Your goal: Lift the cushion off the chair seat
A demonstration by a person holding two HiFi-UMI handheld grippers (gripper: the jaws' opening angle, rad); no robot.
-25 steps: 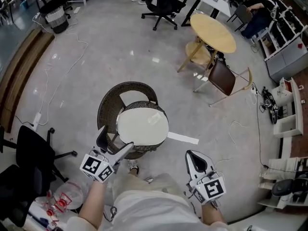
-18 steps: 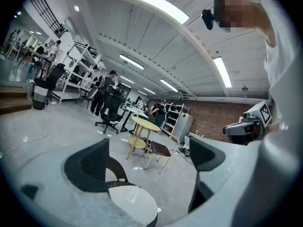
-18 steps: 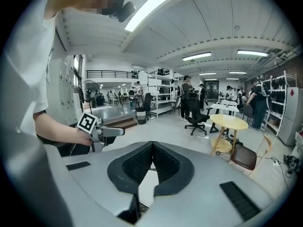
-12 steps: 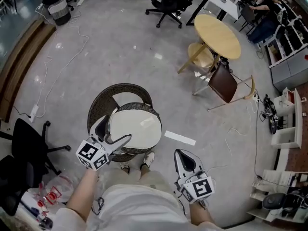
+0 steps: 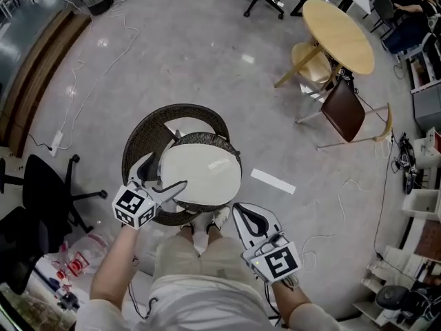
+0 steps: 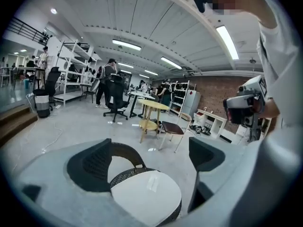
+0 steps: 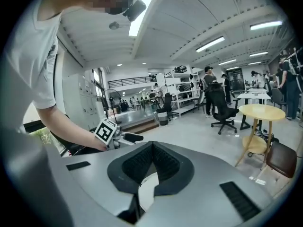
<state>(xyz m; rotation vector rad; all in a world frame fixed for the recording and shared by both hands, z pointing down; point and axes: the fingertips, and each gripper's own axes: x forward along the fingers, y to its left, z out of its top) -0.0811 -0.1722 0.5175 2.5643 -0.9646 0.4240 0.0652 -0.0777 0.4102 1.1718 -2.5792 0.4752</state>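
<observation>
Shoes [image 5: 207, 225] stood nearest, at the chair's foot. To their left the left claw [image 5: 164, 174] hung with its 2 jaws wide apart over the cushion's near-left edge, gripping nothing; whether a jaw touched the cushion could not be told. To their right the right claw [image 5: 238, 207] pointed at the chair's near-right rim, its jaws met at the tips with nothing between them. The white round cushion [image 5: 200, 172] lay flat on the seat of the dark wicker chair [image 5: 138, 143]. Beyond, a white tape [image 5: 272, 181] strip lay on the grey floor [image 5: 207, 67], and farther right stood a brown chair [image 5: 344, 109] beside 1 round wooden table [image 5: 337, 36].
</observation>
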